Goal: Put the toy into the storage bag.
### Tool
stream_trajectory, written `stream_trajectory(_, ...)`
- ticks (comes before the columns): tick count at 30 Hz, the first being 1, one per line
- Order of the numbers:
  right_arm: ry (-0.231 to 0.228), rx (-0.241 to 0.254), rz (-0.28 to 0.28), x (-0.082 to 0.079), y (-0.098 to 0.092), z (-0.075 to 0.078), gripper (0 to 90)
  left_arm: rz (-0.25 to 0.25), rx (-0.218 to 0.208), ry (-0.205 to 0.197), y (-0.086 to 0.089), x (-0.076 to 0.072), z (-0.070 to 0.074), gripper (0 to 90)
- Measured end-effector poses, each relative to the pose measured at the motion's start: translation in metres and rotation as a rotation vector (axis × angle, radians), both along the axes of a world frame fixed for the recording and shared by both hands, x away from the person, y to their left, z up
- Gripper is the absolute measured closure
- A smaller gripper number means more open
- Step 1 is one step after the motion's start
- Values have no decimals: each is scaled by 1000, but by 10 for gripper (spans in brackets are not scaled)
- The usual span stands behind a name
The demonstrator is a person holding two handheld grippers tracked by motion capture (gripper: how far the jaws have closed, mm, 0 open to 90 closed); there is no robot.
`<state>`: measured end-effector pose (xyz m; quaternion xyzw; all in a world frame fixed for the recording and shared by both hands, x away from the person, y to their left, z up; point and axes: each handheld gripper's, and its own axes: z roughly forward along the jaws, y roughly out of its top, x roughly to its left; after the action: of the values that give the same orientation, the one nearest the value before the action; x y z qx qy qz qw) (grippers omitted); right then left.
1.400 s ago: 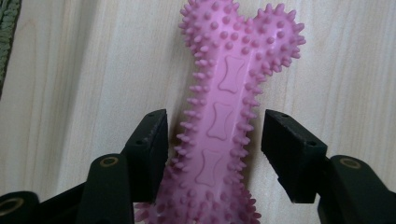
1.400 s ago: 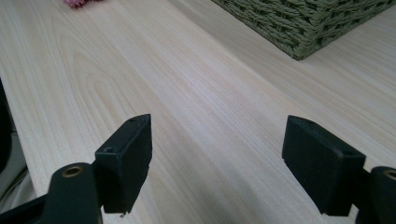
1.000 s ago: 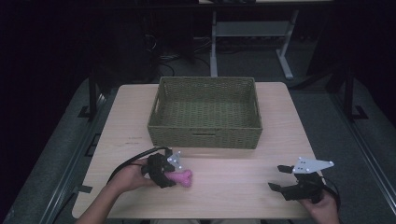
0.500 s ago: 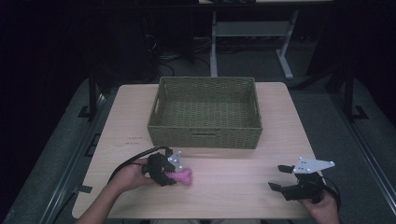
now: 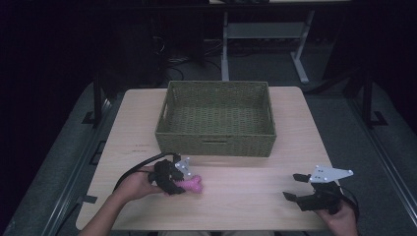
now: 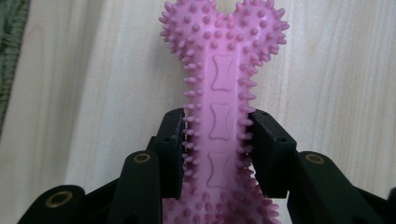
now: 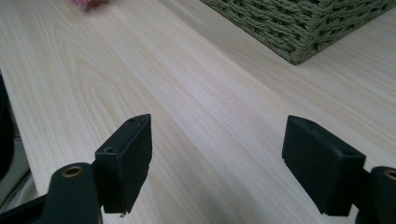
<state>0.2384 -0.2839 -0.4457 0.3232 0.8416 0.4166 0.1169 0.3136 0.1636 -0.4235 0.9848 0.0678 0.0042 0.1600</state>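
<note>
The pink spiked bone toy (image 6: 223, 116) lay on the bench (image 5: 246, 196) at about seven o'clock from the green woven basket (image 5: 216, 118), near its front wall but apart from it. The left tongs (image 6: 219, 144) were pinching the toy's shaft, one jaw pressed into the nubs on each side, with the knobbed end sticking out beyond them. In the high view the toy (image 5: 193, 185) had edged slightly toward the hand compared with a second before, and the left tongs (image 5: 172, 178) seemed to have settled closer round it; I judged this to mean the grasp had just been made, so a lift toward the basket could come next. The toy looked not yet raised from the bench. At four o'clock from the toy, well apart, the right tongs (image 5: 297, 187) rested spread wide over bare wood, holding nothing (image 7: 215, 158).
</note>
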Motion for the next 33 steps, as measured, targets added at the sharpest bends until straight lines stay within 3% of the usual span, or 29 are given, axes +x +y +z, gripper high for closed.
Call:
stream_trajectory(12, 1, -3, 0, 1, 0, 0, 238, 7, -51, -16, 1, 8, 32, 590)
stream_trajectory(33, 4, -17, 16, 4, 5, -2, 238, 12, -83, -37, 6, 24, 79, 589)
